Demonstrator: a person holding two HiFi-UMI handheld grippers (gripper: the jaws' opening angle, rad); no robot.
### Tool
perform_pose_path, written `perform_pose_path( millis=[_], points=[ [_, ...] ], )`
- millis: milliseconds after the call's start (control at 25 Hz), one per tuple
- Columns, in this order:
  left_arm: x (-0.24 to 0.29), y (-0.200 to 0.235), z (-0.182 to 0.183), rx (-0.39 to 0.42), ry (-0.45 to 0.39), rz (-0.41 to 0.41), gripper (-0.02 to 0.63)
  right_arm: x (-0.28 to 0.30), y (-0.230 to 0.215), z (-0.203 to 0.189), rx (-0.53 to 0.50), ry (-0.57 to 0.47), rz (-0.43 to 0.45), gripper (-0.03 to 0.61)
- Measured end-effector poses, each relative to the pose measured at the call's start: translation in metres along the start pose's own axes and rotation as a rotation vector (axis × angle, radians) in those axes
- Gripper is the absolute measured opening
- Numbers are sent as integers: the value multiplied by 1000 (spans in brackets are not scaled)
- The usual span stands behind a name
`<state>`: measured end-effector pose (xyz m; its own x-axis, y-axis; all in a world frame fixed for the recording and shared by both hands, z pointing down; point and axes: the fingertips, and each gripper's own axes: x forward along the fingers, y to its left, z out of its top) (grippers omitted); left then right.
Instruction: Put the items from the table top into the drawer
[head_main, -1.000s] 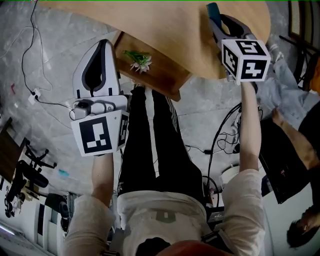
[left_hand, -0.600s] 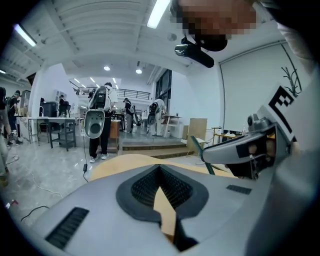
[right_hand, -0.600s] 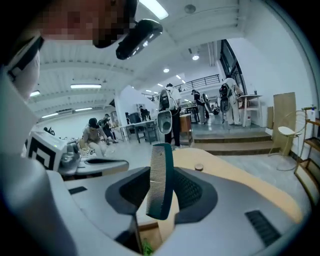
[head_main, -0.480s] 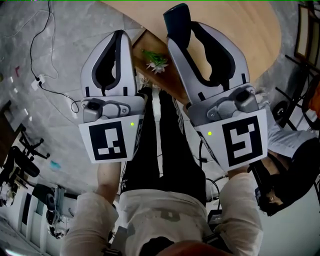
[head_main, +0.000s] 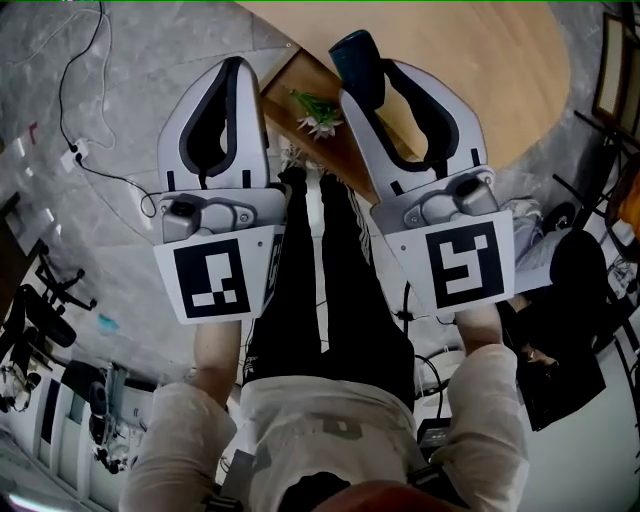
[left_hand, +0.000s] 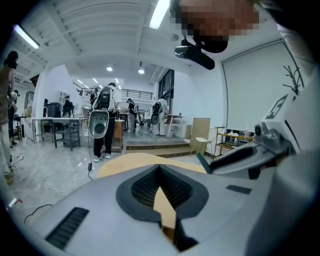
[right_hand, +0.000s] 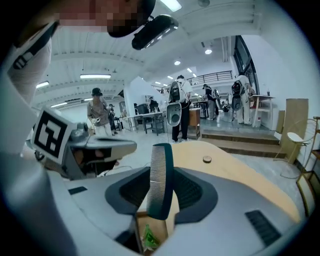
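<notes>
Head view, right gripper (head_main: 383, 72): is being held at the upper centre of the frame, its jaws clenched on a dark teal comb (head_main: 354, 55).
Head view, comb: is being carried in the air at the edge of the round wooden table top (head_main: 490, 70), just right of the open drawer (head_main: 288, 85), not inside it.
Head view, left gripper (head_main: 233, 68): is being held left of the drawer, beside the right gripper, its tips pressed together with nothing between them.
Head view, drawer: is being shown pulled out from under the table top, with a green sprig (head_main: 314, 113) lying in it.
Head view, black trousers (head_main: 320, 290): are being seen in the middle of the frame, between the two grippers.
Left gripper view, jaws: are being kept closed at the tips and empty; a sliver of pale wood is being seen through the gap lower down.
Left gripper view, right gripper: is being shown at the right of the frame, the teal end of the comb poking out towards the centre.
Right gripper view, comb: is being gripped upright between the dark pads (right_hand: 191, 195), teeth facing picture left, its upper end rising above the jaws.
Right gripper view, drawer: is being seen at bottom centre, below the comb, with the sprig inside.
Right gripper view, table top: is being shown beyond the jaws, with a small round object (right_hand: 207, 159) lying on it right of centre.
</notes>
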<state>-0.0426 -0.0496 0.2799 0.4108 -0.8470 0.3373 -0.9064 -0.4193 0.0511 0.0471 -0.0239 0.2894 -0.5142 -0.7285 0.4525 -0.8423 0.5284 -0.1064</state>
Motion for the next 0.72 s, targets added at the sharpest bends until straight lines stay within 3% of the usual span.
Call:
perform_pose_path(
  millis=[120, 280, 440, 600, 720],
  points=[
    [0, 1, -2, 6, 6, -3, 8, 0, 12, -62, -41, 152, 28, 149],
    [1, 1, -8, 12, 23, -7, 8, 1, 24, -185, 2, 407, 28, 149],
    [2, -1, -14, 24, 37, -21, 8, -7, 28, -294, -21, 641, 30, 149],
    [5, -1, -23, 37, 51, -27, 8, -11, 23, -362, 36, 778, -28, 149],
    [8, -5, -30, 35, 55, -24, 8, -4, 16, -387, 80, 820, -81, 149]
  ],
)
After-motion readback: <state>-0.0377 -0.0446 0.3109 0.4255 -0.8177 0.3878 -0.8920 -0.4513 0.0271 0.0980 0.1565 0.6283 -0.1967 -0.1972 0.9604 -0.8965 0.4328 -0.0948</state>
